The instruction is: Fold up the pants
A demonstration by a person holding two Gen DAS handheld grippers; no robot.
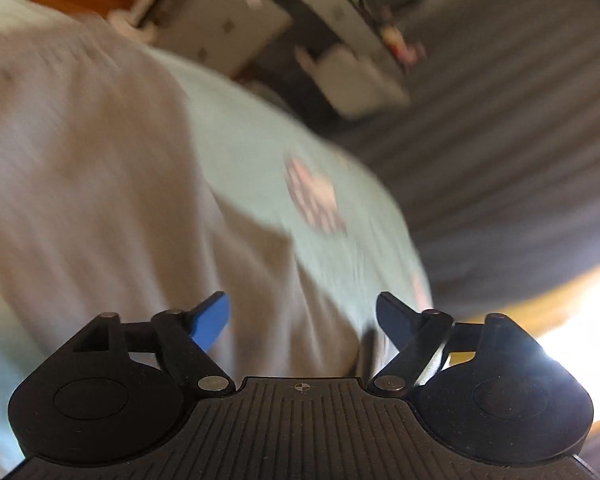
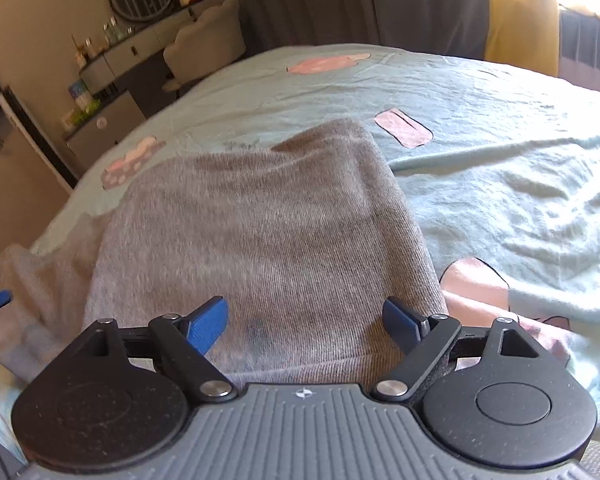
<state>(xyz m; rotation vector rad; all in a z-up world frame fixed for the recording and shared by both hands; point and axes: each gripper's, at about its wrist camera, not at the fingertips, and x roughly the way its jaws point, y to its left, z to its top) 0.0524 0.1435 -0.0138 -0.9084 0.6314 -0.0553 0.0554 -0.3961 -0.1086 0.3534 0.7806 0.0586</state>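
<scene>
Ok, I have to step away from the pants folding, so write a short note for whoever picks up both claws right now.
Left claw: open, nothing between its fingers, over the grey pants; its view is blurred.
Right claw: open, empty, low over the near edge of the pants.
Pants: on the pale green bedspread, lying as a doubled stack with a looser layer sticking out on the left side in the right wrist view.
Done: at least one fold seems made.
Left: probably square up the loose left layer and make a final fold; how many folds remain I cannot tell.
</scene>
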